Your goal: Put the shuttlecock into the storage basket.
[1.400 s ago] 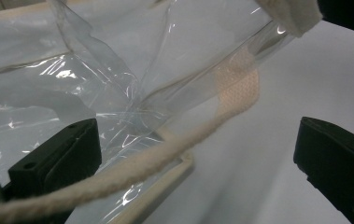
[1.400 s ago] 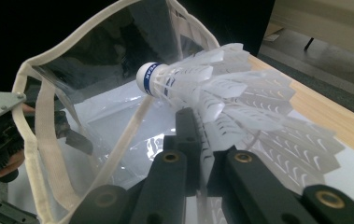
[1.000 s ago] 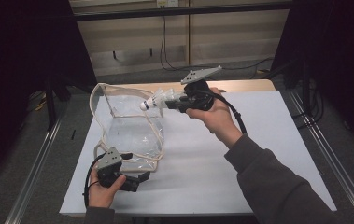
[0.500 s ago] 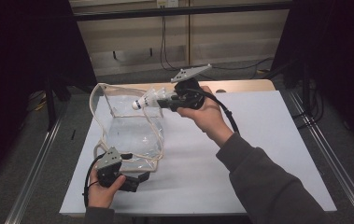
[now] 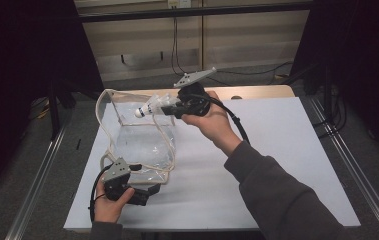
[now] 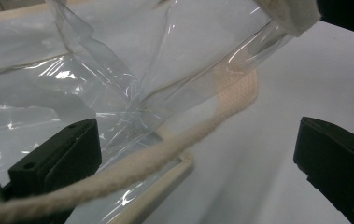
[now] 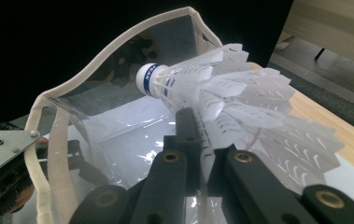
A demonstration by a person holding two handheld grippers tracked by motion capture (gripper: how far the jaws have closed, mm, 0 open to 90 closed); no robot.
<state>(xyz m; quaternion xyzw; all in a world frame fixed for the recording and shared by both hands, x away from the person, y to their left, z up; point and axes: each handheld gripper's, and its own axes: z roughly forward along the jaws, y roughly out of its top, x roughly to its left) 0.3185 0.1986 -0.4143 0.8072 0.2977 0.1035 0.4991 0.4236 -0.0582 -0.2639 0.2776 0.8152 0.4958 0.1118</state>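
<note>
1. Shuttlecock (image 5: 148, 108) is clamped by its white feather skirt between the closed jaws of the right gripper (image 5: 169, 107); the cork head with a blue band points away from the hand.
2. Its place is in the air, over the open top of the clear plastic bag (image 5: 142, 142), near the rim with cream edging.
3. In the right gripper view the shuttlecock (image 7: 202, 93) lies tilted, head toward the bag mouth (image 7: 118, 51).
4. Left gripper (image 5: 147, 192) is at the near bottom corner of the bag, low on the white table (image 5: 277, 165).
5. Its jaws stand wide apart; the bag corner and a cream rope handle (image 6: 165, 154) lie between them, but the pads do not press on it.
</note>
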